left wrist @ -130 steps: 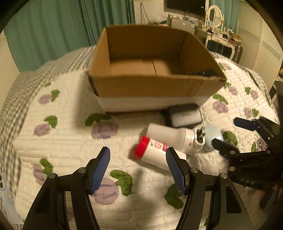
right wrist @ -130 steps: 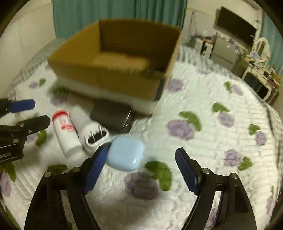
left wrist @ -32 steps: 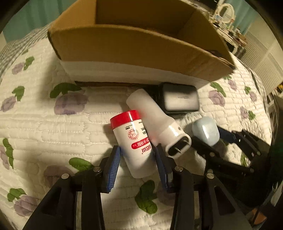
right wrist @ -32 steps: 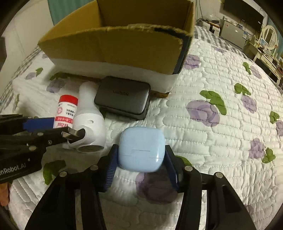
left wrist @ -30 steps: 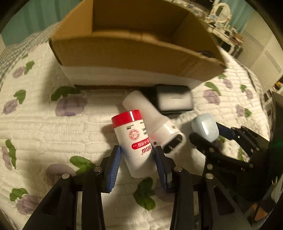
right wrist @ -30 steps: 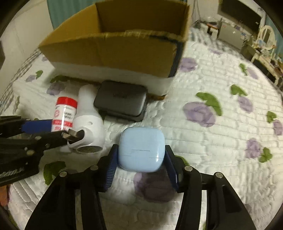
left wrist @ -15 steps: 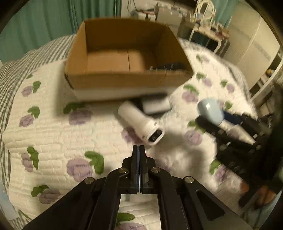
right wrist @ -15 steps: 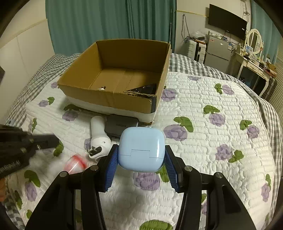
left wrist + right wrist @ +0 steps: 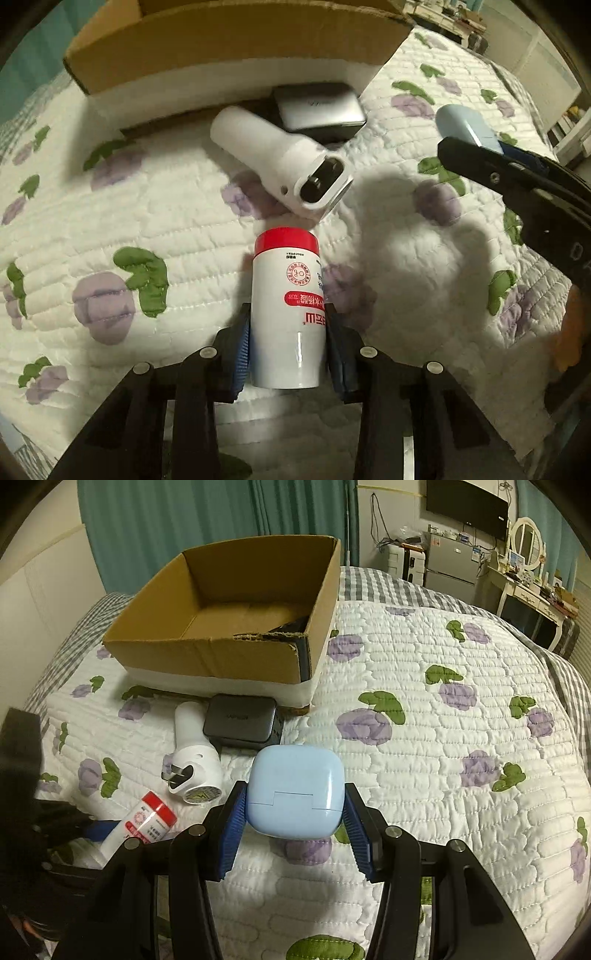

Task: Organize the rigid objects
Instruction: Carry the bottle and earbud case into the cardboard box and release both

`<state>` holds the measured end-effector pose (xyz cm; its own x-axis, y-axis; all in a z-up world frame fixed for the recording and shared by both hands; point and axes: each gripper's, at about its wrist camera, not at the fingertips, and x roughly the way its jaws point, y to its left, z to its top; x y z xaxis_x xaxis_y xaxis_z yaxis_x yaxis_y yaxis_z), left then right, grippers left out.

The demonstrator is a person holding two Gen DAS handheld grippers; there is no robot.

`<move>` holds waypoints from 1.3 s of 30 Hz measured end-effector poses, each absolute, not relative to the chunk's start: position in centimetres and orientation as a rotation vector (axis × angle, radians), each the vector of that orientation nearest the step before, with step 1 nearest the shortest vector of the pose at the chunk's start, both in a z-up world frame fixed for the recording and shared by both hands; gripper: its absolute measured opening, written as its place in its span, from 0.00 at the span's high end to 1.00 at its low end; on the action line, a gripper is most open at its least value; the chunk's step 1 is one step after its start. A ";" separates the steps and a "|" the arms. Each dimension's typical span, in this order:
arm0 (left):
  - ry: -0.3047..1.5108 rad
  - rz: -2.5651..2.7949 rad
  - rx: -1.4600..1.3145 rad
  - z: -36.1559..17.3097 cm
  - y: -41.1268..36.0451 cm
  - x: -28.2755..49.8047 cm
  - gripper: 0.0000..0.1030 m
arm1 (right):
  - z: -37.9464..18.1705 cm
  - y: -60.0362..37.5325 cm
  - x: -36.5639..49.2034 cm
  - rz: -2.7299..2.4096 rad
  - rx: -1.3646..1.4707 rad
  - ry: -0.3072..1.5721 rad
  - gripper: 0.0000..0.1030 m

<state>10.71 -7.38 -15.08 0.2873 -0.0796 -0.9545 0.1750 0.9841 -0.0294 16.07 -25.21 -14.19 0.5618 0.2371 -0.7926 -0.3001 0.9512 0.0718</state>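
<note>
Bottle [image 9: 286, 314], red-capped, sat clamped in the left hand-held gripper [image 9: 290, 347], long axis pointing ahead toward the cardboard box [image 9: 236, 627]. Right hand-held gripper [image 9: 293, 821] gripped a pale blue case [image 9: 295, 794] above the bed [image 9: 443, 738]. Box lay straight ahead of both, nearer the left; something dark lay in its corner, otherwise bare. White plug [image 9: 194, 753] and grey charger [image 9: 240, 720] lay by the box's front wall.

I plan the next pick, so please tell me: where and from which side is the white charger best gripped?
Grip the white charger across its narrow round barrel, coming from above. It lies flat on the quilt, its pronged wide end toward the camera. The grey box touches its right side near the far end, so close the tool lower down, near mid-barrel.
</note>
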 end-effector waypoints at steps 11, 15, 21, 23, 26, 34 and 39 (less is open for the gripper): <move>0.912 -0.181 0.092 -1.5 -6.4 11.4 0.65 | -8.0 -24.4 15.9 0.347 -0.112 0.798 0.51; 0.854 -0.154 0.080 1.0 -5.4 14.3 0.65 | -3.3 -23.9 18.0 0.365 -0.118 0.706 0.51; 0.828 -0.102 0.072 0.8 -4.3 20.8 0.65 | 0.7 -22.3 23.3 0.393 -0.114 0.612 0.51; 0.830 -0.095 0.071 -0.1 -4.1 22.7 0.65 | 0.8 -21.5 25.4 0.401 -0.105 0.598 0.51; 0.844 -0.076 0.100 -1.9 -4.0 25.1 0.65 | -0.2 -20.5 28.0 0.399 -0.109 0.592 0.51; 0.828 -0.082 0.165 -4.6 -4.2 28.4 0.59 | -5.2 -19.2 32.8 0.392 -0.143 0.685 0.51; 0.777 -0.057 0.190 -3.9 -4.0 27.3 0.45 | -5.5 -19.0 33.4 0.386 -0.142 0.681 0.51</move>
<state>27.33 -4.04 -3.95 0.7121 0.0187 -0.7018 0.1212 0.9814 0.1491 33.37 -18.99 -5.47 0.7097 0.3002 -0.6373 -0.3921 0.9199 -0.0034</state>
